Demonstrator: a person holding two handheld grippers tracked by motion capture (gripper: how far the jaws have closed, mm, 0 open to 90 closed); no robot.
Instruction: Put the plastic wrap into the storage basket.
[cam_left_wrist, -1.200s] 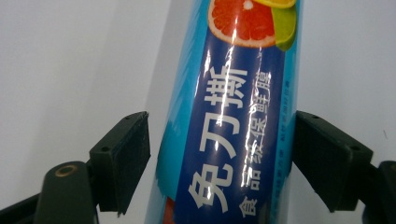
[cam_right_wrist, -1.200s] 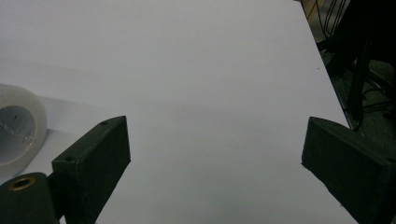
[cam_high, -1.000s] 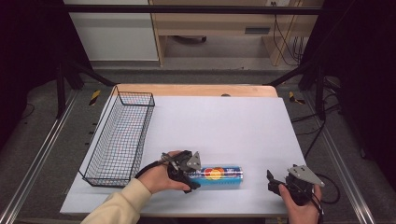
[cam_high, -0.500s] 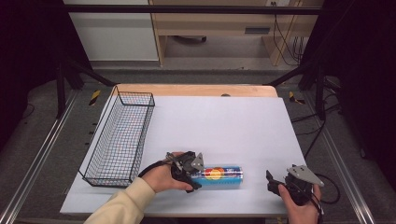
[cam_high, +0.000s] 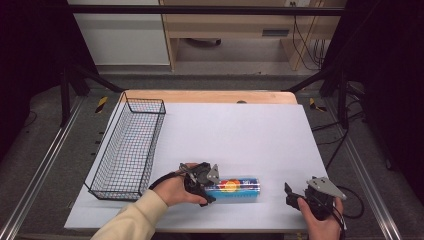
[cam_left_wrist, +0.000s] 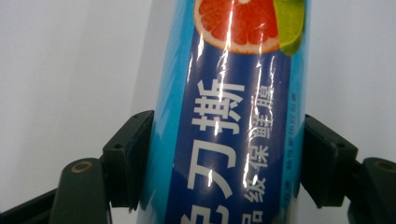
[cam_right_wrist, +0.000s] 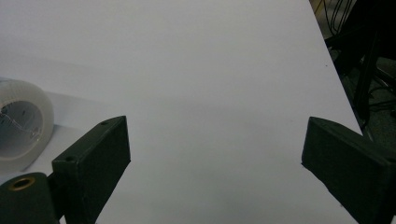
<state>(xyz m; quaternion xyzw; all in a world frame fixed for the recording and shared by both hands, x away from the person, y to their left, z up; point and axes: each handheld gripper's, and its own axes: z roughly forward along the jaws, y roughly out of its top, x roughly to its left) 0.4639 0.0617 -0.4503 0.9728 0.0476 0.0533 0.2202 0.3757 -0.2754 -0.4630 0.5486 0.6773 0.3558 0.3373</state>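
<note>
Your left gripper (cam_high: 206, 182) sits at the near edge of the white table (cam_high: 250, 130), its jaws on either side of the left end of the roll (cam_high: 235, 187). In the left gripper view the roll (cam_left_wrist: 229, 116) runs up between the two black jaws; the left jaw touches its wrap, while at the right jaw you cannot tell contact from a thin gap, so whether the grip is firm cannot be told. The roll is a blue tube of cling film with a grapefruit slice and a green wedge printed on it, plus white characters along its length. It lies on its side on the table, running left to right, near the front edge and about midway across.

Your right gripper (cam_high: 295, 192) rests well to the right of the roll, apart from it, held in your right hand (cam_high: 322, 220) at the front right corner. In the right gripper view its jaws stand wide apart with bare table (cam_right_wrist: 210, 93) between them, and the white end of the roll (cam_right_wrist: 21, 126) shows at the far left.

The wire basket (cam_high: 127, 147) stands along the left side of the table, well apart from the roll and both grippers. Your left sleeve (cam_high: 127, 222) comes in from the bottom.
</note>
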